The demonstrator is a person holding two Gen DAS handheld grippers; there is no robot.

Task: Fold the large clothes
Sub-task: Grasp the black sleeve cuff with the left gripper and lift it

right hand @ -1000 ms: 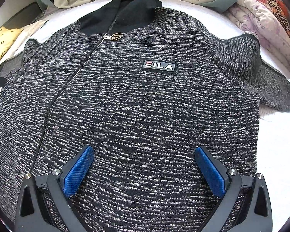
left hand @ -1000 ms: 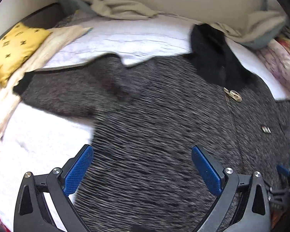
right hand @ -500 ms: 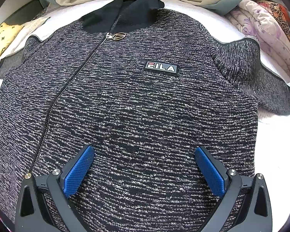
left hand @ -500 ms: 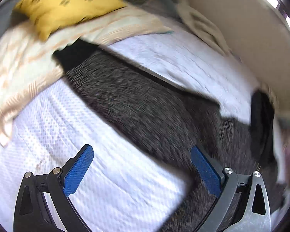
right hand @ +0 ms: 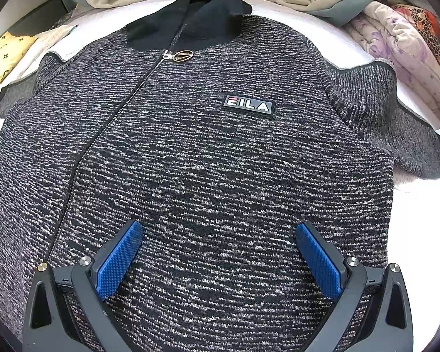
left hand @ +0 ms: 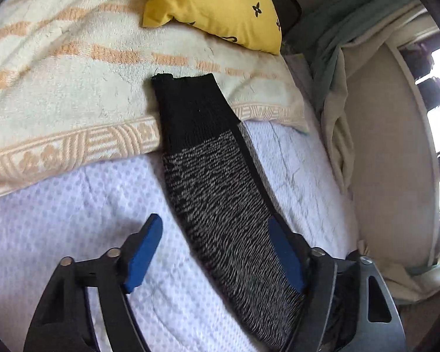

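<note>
Speckled grey-black knit zip jacket [right hand: 220, 176] flat on the white quilted bed cover [left hand: 58, 220], left sleeve [left hand: 220, 199] stretched toward the cream-orange towel [left hand: 73, 88]. Left gripper [left hand: 217, 249] just closing, half spread around the sleeve — better to pinch near the black cuff [left hand: 193, 108]. Right gripper [right hand: 220, 261] wide apart, empty, above the jacket front.

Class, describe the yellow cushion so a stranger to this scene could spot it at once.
Start at the bed's white dotted cover, then go to the cream towel with orange stripes lying across it. The yellow cushion sits on that towel's far edge. It alone is bright yellow with small black flower shapes.
</note>
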